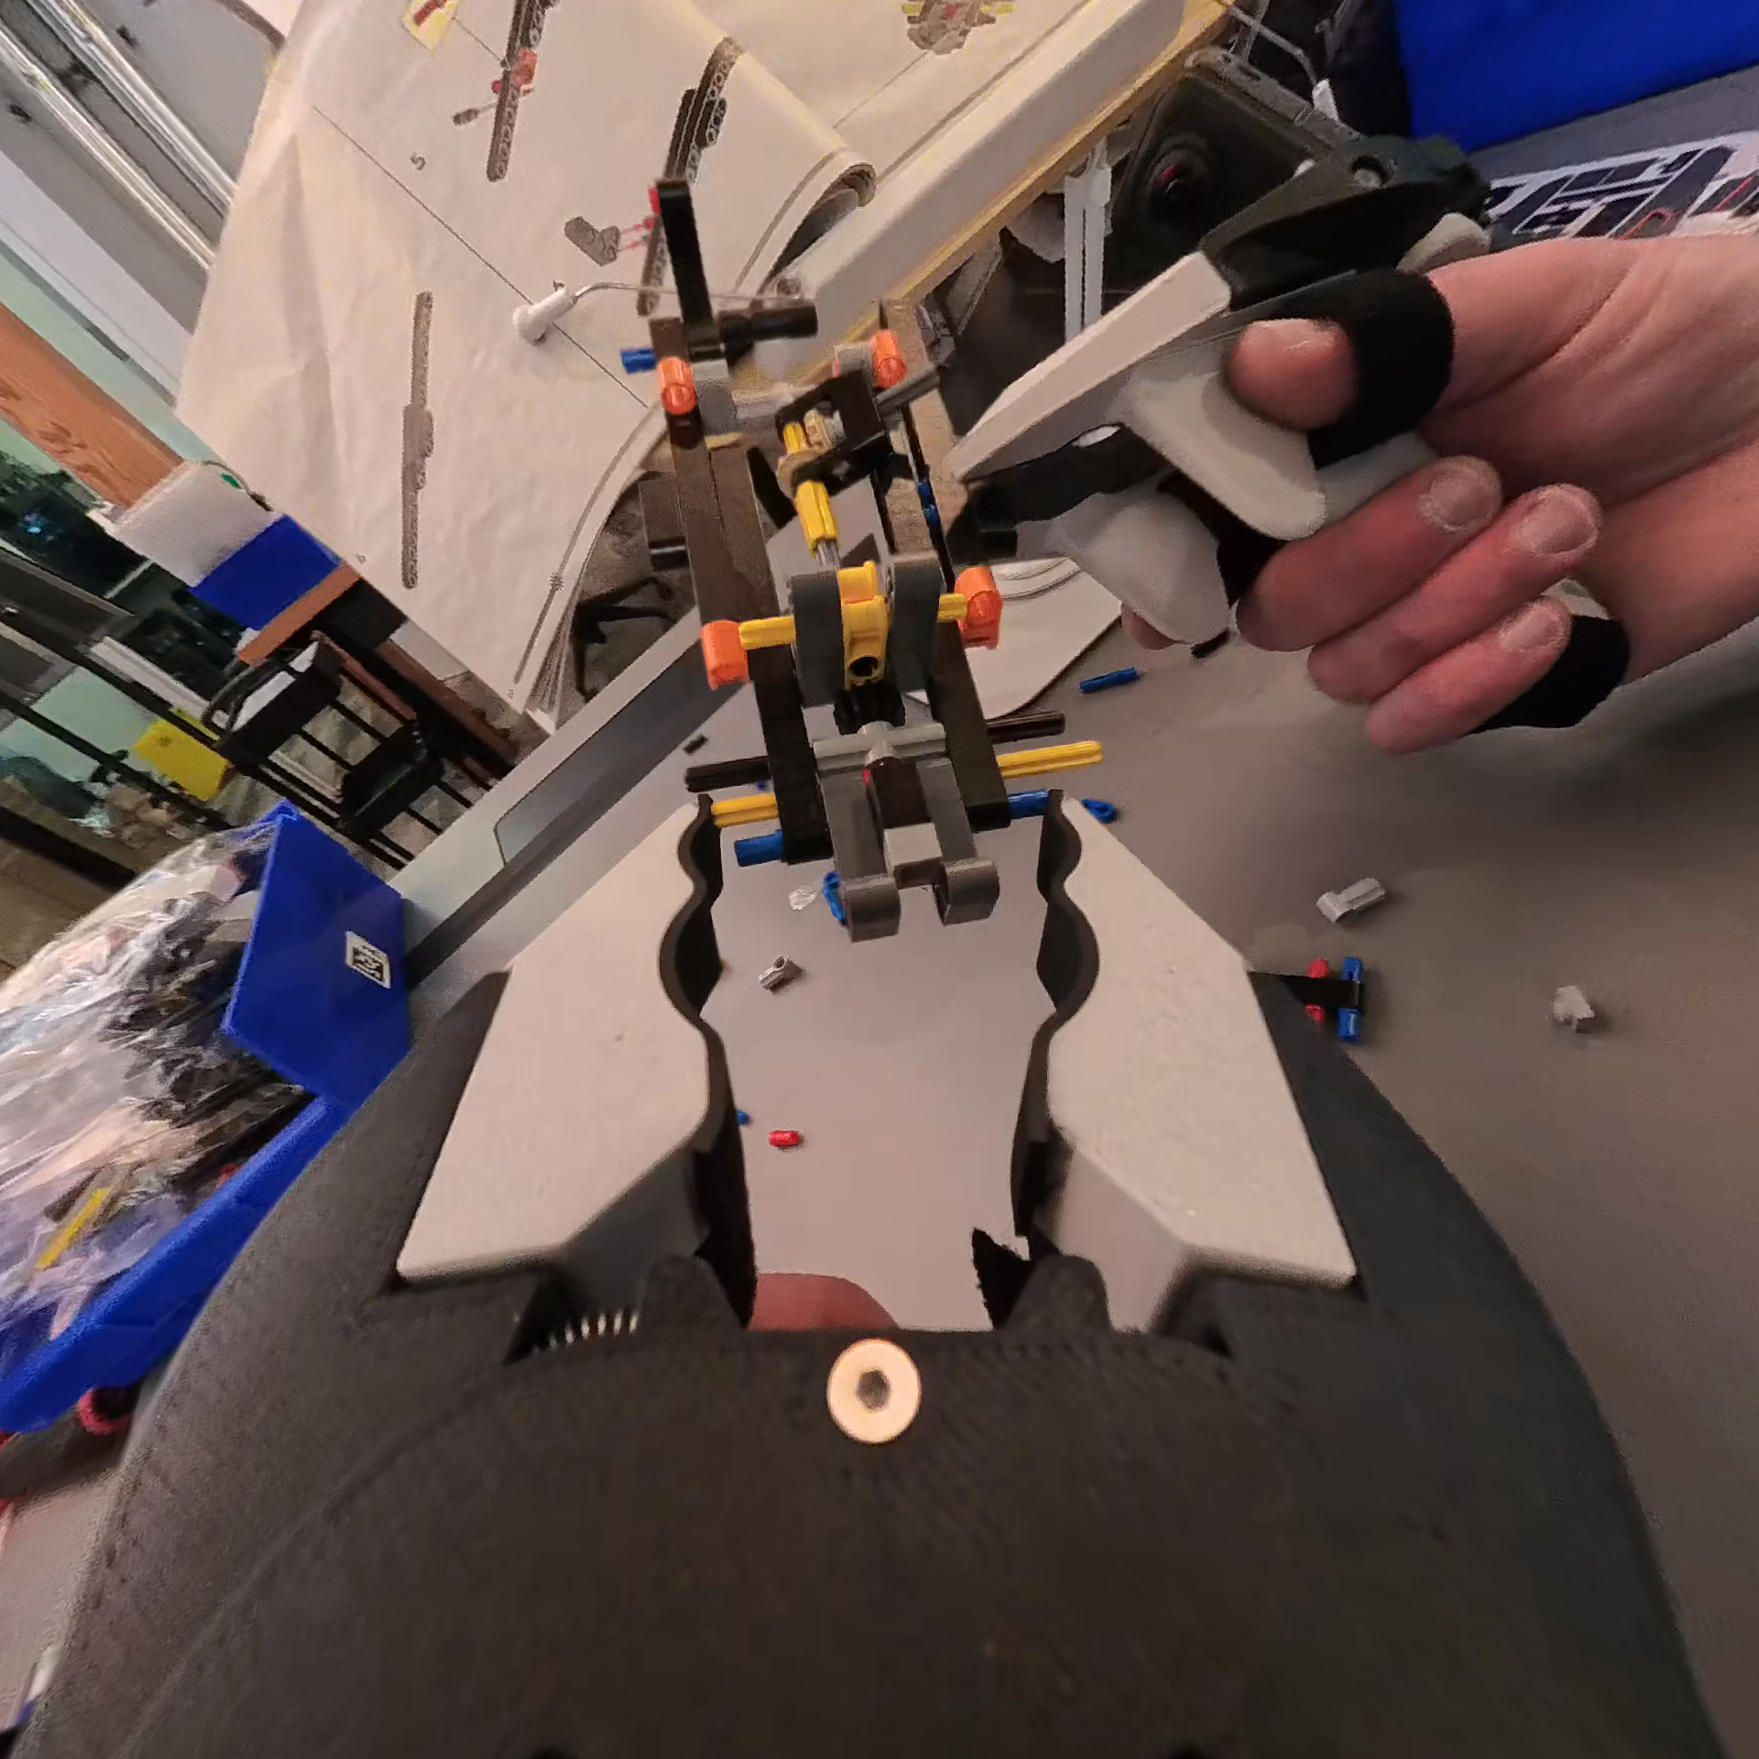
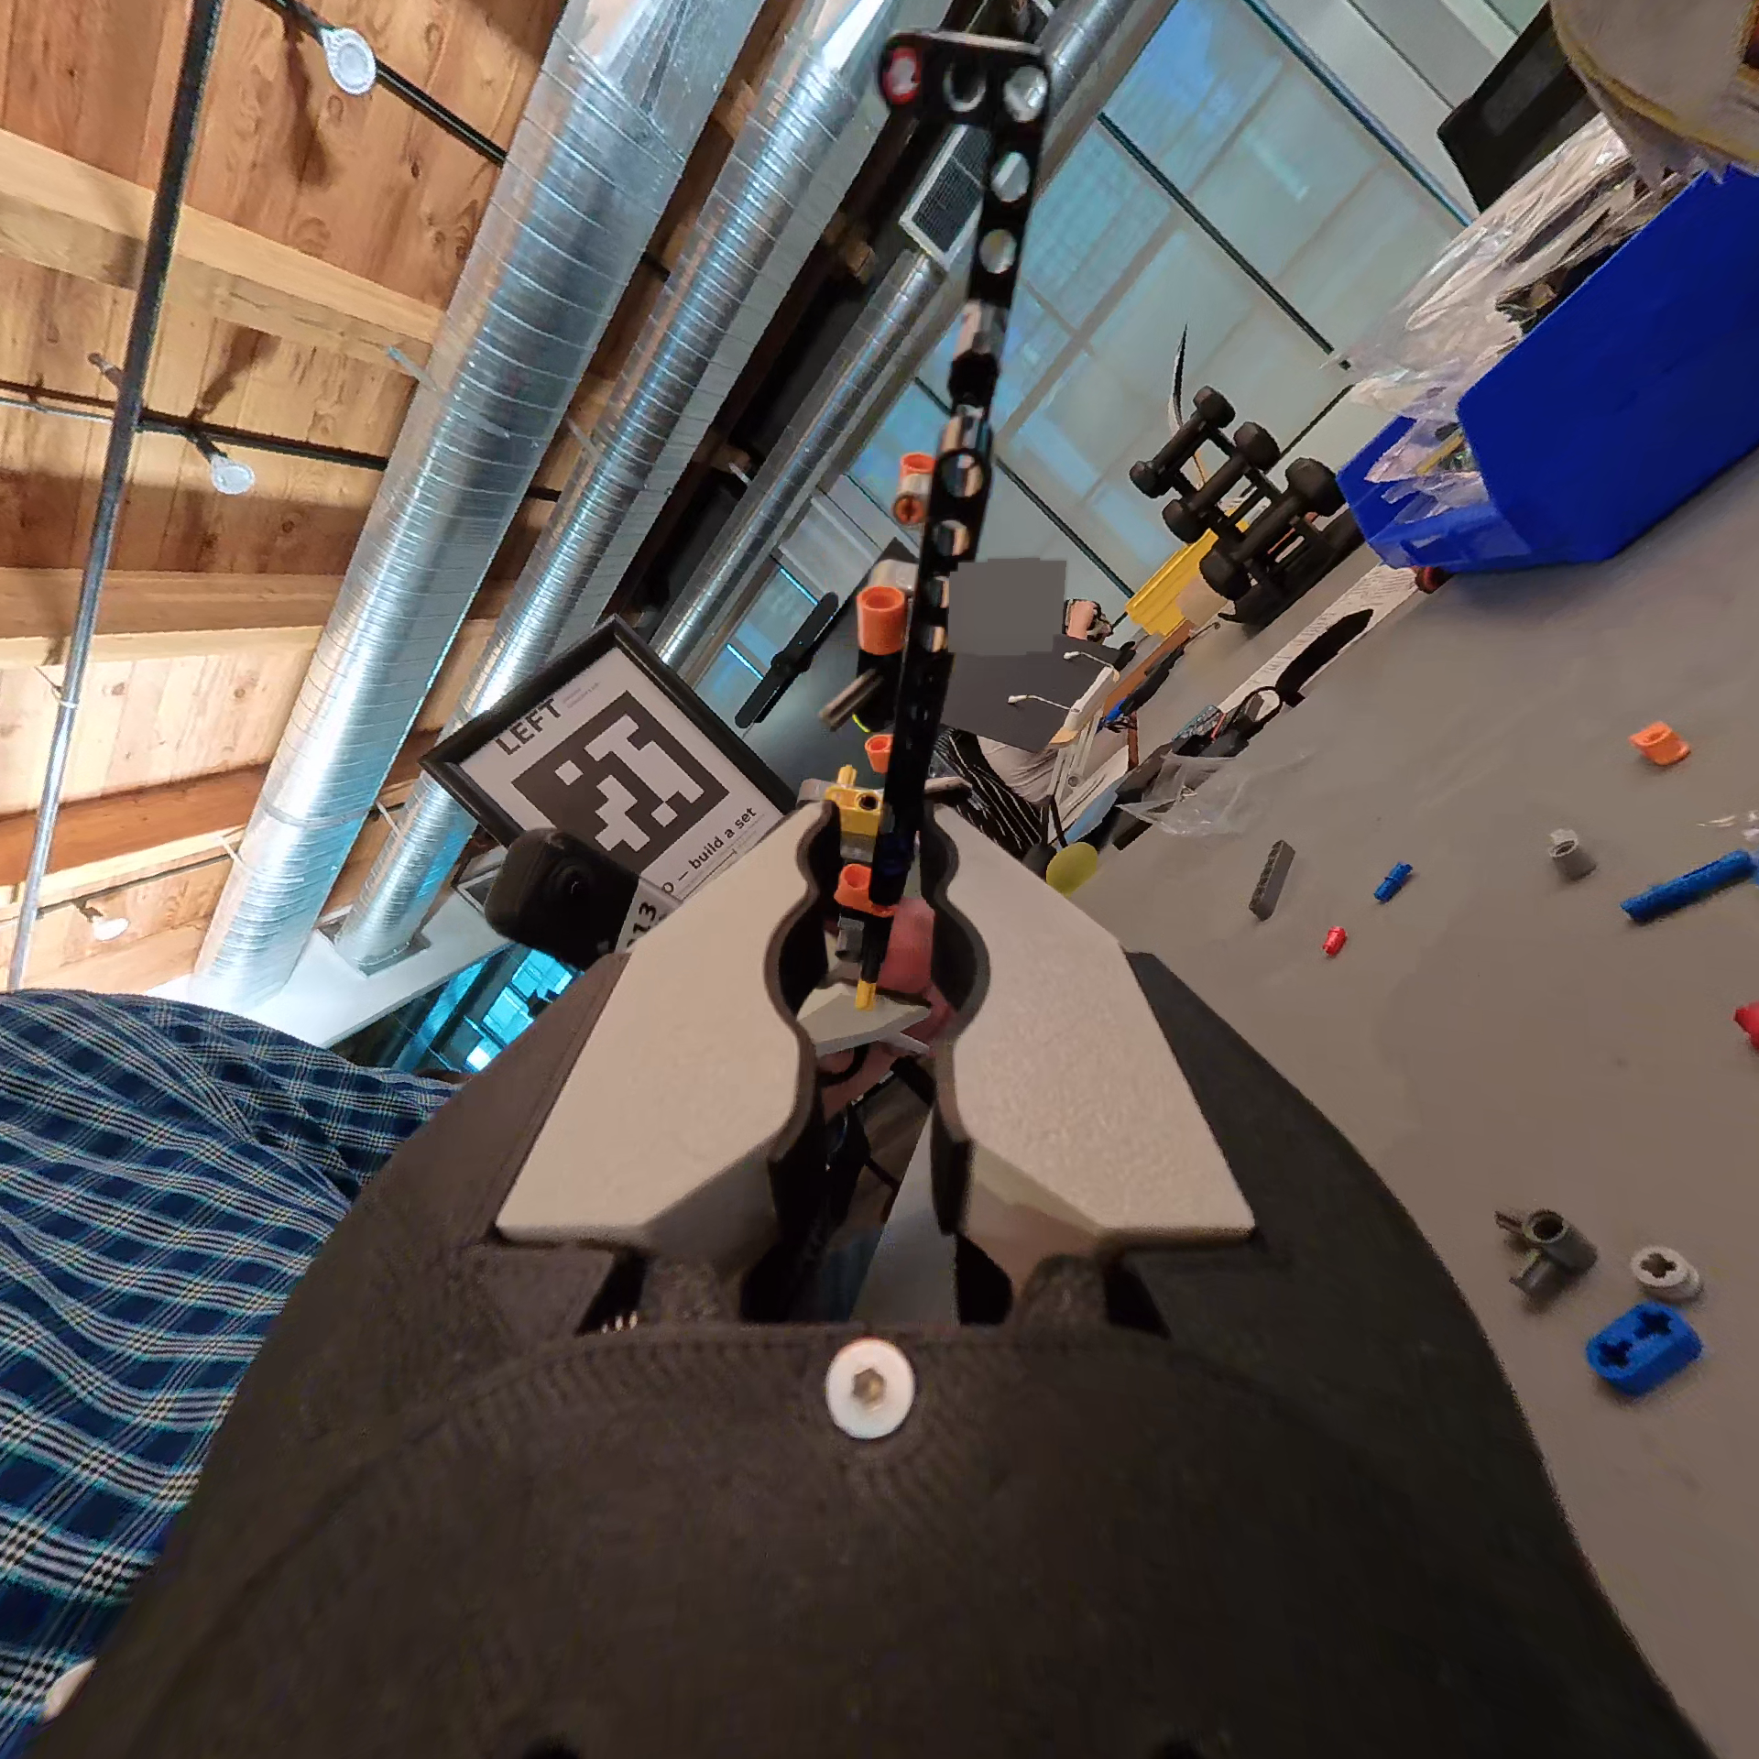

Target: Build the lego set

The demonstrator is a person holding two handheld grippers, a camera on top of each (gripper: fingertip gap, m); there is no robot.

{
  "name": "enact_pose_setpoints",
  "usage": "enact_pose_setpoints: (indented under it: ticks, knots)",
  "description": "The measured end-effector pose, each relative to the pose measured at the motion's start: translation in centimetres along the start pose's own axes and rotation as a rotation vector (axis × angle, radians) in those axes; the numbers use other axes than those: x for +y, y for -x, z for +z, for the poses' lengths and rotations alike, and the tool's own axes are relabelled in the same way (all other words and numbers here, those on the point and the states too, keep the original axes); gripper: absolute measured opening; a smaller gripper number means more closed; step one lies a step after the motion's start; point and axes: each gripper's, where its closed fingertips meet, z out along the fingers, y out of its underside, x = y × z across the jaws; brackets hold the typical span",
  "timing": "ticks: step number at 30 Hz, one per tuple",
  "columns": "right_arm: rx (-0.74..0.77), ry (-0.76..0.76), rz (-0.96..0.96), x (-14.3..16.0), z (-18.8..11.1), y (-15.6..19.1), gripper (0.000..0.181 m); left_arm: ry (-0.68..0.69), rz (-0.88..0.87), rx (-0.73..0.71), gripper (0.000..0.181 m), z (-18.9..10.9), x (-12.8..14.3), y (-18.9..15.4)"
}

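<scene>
Left hand-held gripper (image 1: 880, 838) gripping lego assy (image 1: 838, 609), blue bin (image 1: 314, 961) w/ bagged parts (image 1: 114, 1028)

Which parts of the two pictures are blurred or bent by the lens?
Left wrist view: the lego model is sharp, the blue bin and bagged parts at the edge smear; the table edge bows. Right wrist view: the plaid sleeve is soft, the ducts curve.
</scene>
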Motion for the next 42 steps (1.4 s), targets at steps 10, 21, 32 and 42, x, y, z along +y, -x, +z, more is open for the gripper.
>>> enact_pose_setpoints:
  ticks: [10, 21, 32, 42]
  knots:
    - [-0.039, 0.054, -0.064, 0.3, 0.1, 0.9, 0.016, -0.099, -0.296, 0.204, 0.066, -0.9, -1.4, -0.4]
    - [-0.098, 0.062, -0.126, 0.6, 0.3, 2.2, 0.018, -0.218, -0.568, 0.372, 0.065, -1.8, -2.6, -0.3]
    - [-0.149, 0.066, -0.110, 0.6, 0.2, 2.9, 0.037, -0.309, -0.743, 0.483, 0.065, -2.3, -3.5, -0.6]
    - [-0.164, 0.016, -0.101, -0.1, 0.2, 3.1, 0.094, -0.382, -0.852, 0.582, 0.065, -2.9, -4.6, -1.0]
